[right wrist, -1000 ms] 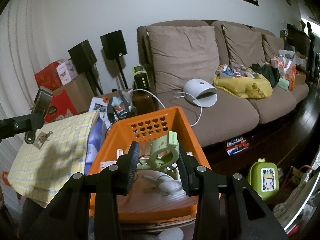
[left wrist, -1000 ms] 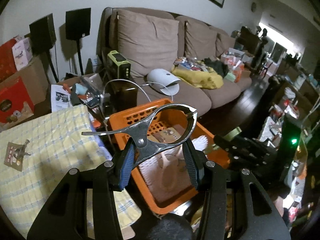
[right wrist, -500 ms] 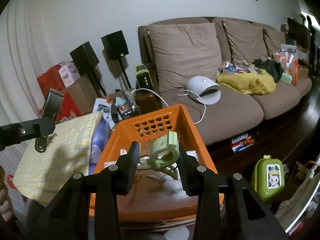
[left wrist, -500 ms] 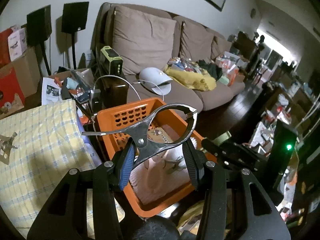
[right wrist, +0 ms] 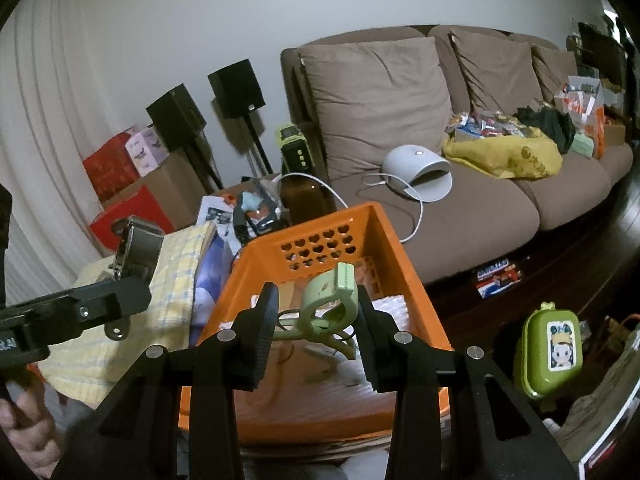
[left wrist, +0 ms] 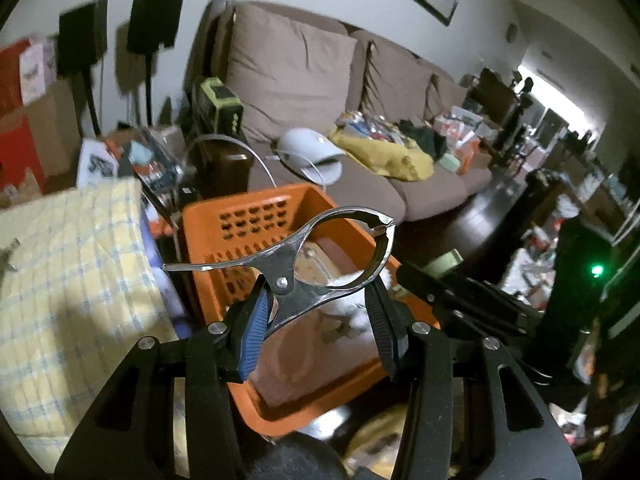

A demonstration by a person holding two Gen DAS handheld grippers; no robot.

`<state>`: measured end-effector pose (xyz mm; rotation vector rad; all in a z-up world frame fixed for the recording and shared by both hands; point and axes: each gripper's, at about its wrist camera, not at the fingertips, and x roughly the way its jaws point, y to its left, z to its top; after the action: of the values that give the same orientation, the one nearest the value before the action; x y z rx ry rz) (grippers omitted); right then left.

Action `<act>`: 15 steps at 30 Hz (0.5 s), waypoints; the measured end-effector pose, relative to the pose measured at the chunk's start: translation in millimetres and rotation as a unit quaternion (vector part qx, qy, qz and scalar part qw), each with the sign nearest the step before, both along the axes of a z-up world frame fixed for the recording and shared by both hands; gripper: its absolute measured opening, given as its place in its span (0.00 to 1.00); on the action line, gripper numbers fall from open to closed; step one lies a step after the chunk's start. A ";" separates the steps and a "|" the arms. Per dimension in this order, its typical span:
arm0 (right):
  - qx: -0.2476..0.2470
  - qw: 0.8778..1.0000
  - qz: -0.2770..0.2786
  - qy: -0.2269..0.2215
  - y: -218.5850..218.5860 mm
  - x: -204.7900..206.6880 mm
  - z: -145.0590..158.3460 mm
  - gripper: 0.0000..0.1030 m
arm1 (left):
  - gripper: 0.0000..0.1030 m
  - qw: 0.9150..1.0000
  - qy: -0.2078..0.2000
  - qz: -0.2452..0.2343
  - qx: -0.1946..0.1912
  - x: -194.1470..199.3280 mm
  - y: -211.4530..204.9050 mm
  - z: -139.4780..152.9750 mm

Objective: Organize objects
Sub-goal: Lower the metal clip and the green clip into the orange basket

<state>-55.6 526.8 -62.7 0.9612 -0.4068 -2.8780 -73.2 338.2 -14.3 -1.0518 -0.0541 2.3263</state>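
Observation:
In the left wrist view my left gripper is shut on a bare metal spring clip, whose ring end points up and right, above the orange basket. In the right wrist view my right gripper is shut on a pale green plastic clip, held over the same orange basket, which has small items and white cloth inside. My left gripper with the metal clip shows at the left of that view, beside the basket. My right gripper shows at the basket's right rim.
A yellow checked cloth lies left of the basket. Behind it stand a brown sofa with a white dome device and clutter, two black speakers, and cardboard boxes. A green lunch box sits on the dark floor at right.
My left gripper has sunk and moved toward the basket with the metal clip; in the right wrist view it has come in further from the left. The right gripper has kept still.

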 end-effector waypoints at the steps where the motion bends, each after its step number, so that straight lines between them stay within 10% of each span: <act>1: 0.004 1.000 -0.002 -0.002 -0.4 -0.3 -0.6 0.36 | 0.43 1.000 0.008 -0.001 -0.003 1.3 2.2 -0.5; 15: 0.025 0.999 0.004 -0.022 -5.5 -5.2 -11.6 0.36 | 0.43 1.000 0.017 0.001 -0.019 11.0 16.8 -20.8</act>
<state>-60.8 521.3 -74.3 1.0341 -0.3349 -2.8761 -62.2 354.9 -35.1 -1.0302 0.0028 2.3544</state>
